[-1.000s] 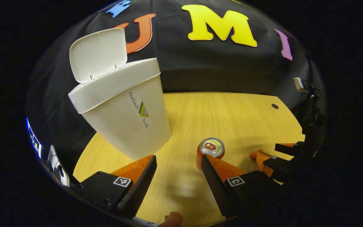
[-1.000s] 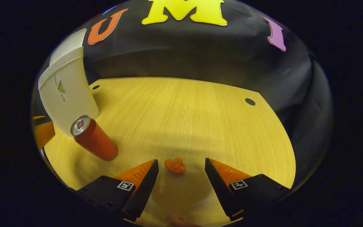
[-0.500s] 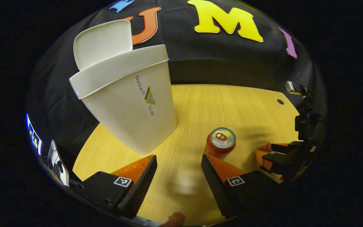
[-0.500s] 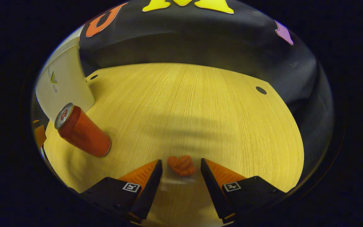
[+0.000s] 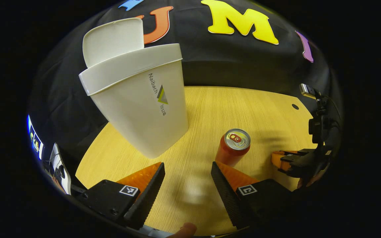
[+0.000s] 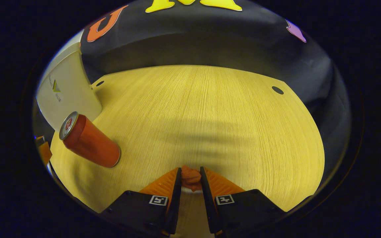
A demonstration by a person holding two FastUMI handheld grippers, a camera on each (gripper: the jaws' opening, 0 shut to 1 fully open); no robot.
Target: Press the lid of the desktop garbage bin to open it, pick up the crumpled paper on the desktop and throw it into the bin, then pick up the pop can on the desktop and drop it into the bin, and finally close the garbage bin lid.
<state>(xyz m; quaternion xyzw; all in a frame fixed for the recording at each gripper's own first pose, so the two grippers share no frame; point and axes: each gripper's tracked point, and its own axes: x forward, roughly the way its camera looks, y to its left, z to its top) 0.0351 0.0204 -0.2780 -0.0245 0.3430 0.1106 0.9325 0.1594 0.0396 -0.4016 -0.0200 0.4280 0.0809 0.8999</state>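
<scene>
The white bin (image 5: 137, 105) stands on the wooden desk with its lid (image 5: 112, 39) raised; it also sits at the left of the right gripper view as bin (image 6: 66, 96). An orange pop can (image 5: 232, 148) stands upright right of the bin, and shows again as can (image 6: 89, 142). My left gripper (image 5: 187, 172) is open above the desk, in front of bin and can, holding nothing. My right gripper (image 6: 190, 175) is shut on the orange crumpled paper (image 6: 190, 178) down at the desk surface. In the left gripper view the right gripper (image 5: 296, 162) is low at the right.
The wooden desk (image 6: 210, 115) has two small round holes (image 6: 277, 90) near its far edge. The black cloth wall (image 5: 236, 66) stands behind it. A stand with a small device (image 5: 309, 91) rises at the right of the left gripper view.
My right gripper came down around the crumpled paper and shut on it. My left gripper has drawn back a little and tilted up, so the bin's open mouth has gone out of sight.
</scene>
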